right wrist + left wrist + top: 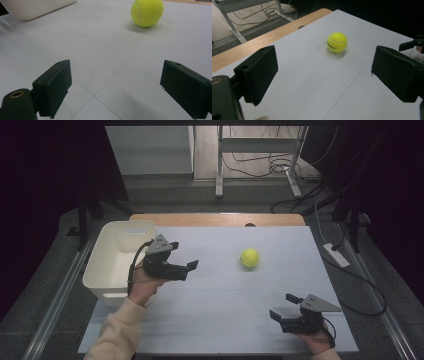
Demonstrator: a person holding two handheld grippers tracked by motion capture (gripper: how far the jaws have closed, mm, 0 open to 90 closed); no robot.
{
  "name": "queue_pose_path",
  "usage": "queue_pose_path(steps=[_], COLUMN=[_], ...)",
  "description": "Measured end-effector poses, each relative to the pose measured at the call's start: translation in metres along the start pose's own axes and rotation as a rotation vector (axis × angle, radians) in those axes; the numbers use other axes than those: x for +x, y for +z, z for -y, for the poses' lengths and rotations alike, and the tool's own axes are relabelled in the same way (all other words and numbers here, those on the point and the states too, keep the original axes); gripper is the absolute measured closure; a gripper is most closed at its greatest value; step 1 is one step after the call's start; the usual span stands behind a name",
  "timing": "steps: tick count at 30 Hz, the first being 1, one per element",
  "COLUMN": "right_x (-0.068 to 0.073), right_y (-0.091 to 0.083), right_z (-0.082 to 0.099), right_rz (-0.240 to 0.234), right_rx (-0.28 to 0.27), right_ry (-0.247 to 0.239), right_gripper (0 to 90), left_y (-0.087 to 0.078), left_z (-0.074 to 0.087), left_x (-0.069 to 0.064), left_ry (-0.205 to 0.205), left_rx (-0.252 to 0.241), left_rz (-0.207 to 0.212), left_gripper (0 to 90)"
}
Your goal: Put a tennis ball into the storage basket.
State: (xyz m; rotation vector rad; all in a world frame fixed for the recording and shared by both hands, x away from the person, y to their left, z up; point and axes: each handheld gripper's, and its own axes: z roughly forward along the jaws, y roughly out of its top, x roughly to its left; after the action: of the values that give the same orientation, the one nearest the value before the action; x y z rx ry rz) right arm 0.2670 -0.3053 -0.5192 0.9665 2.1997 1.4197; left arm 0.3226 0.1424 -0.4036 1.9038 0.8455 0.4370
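Darkness swallows both sides of the high view, so you cannot make out what stands beyond the counter at 9 and 3 o'clock; your forearms are cut off at the bottom edge, and the print on the tennis ball is too small to read even from the left claw view. The counter is a pale sheet marked with faint seams, with a strip of bare wood showing along its far edge at 12 o'clock. Beyond it you see grey floor, metal desk legs and loose cables, and a white power strip lies on the floor at about 3 o'clock. A white bin sits at the counter's 9 o'clock edge. The ball rests alone on the sheet, a little toward 1 o'clock from the middle, touching nothing; being round, it has no long axis and points nowhere, though a curved seam faces the right claw's camera. Your left claw hovers just beside the bin, aimed toward 3 o'clock at the ball, jaws wide with nothing between them. Your right claw sits low near 5 o'clock, well apart from the ball, aimed toward 10 o'clock, jaws likewise wide and empty.
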Motion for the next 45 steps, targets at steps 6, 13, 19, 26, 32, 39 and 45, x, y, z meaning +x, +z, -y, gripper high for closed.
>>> queue_pose_path(steps=[6,13,19,26,32,39,45], right_x=[0.000,0.001,-0.001,-0.003,-0.002,-0.002,-0.002], right_y=[0.001,0.004,0.005,0.008,0.010,0.008,0.007], right_z=[0.000,-0.002,-0.002,-0.004,-0.004,-0.003,-0.004], right_rz=[-0.001,-0.013,-0.010,-0.012,-0.022,-0.030,-0.025], right_rx=[0.001,-0.007,-0.007,-0.004,-0.005,0.000,-0.008], right_ry=[-0.004,0.010,0.020,0.019,0.008,0.002,0.006], right_gripper=[10.1,10.1,10.1,10.1,10.2,10.2,10.3], left_y=[0.009,0.023,0.031,0.045,0.058,0.067,0.074], left_z=[-0.003,-0.006,-0.006,-0.006,-0.007,-0.010,-0.012], left_x=[-0.003,-0.005,-0.002,-0.002,-0.006,-0.011,-0.013], left_ry=[0.006,0.009,-0.005,-0.005,0.001,0.008,0.006], left_rx=[0.008,0.022,0.029,0.043,0.058,0.071,0.071], left_rz=[0.010,0.026,0.047,0.056,0.059,0.057,0.062], left_gripper=[7.5,7.4,7.4,7.4,6.7,6.2,6.5])
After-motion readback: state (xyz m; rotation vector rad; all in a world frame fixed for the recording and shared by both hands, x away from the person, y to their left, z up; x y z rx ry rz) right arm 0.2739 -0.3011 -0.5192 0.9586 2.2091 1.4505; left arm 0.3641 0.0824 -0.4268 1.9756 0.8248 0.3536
